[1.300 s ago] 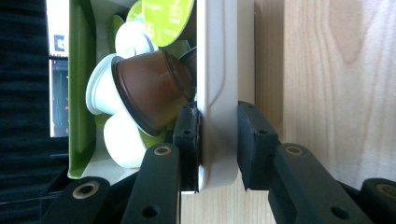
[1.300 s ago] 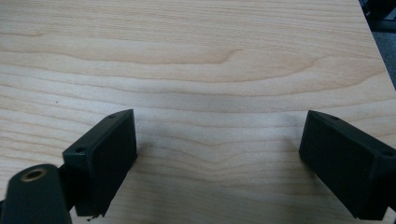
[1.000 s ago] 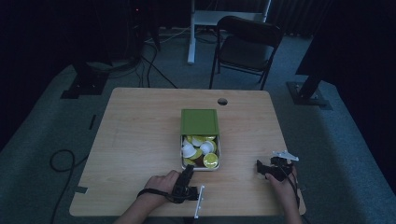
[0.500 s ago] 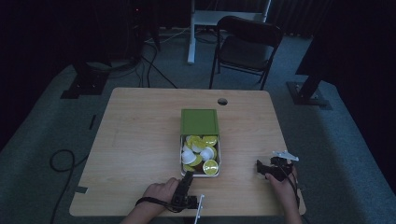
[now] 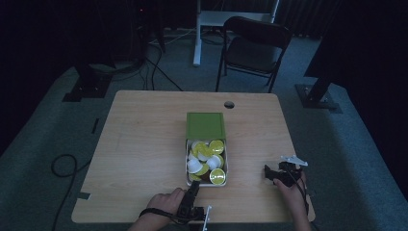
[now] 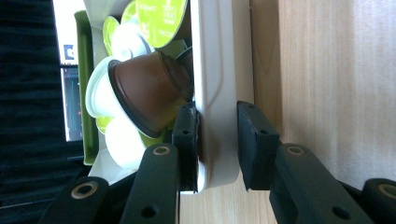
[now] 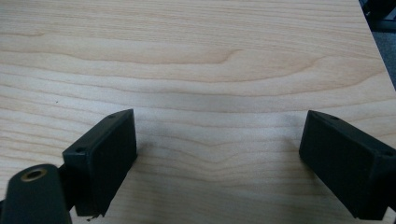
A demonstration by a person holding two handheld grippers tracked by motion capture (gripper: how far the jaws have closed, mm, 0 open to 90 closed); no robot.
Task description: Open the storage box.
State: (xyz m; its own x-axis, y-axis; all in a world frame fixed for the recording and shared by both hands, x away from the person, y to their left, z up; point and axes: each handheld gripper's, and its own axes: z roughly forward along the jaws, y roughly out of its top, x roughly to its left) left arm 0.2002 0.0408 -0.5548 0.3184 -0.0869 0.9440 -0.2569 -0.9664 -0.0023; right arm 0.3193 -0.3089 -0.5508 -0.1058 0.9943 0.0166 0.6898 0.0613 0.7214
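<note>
Shifted toward bench's near edge since earlier frame: white capsule box (image 5: 206, 163), dragged by left tongs (image 6: 217, 140) pinching its front wall. Right tongs (image 7: 217, 161) spread, idle on bench (image 5: 144, 144). Next: release rim, pick capsule (image 6: 149, 91).

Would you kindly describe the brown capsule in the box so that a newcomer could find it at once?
Start at the wooden table and find the white box with its green lid, whose near wall the left gripper clamps. Just inside that wall lies the brown capsule, tipped on its side. Its neighbours show white cups or lime-green foil tops; it alone is brown.
</note>
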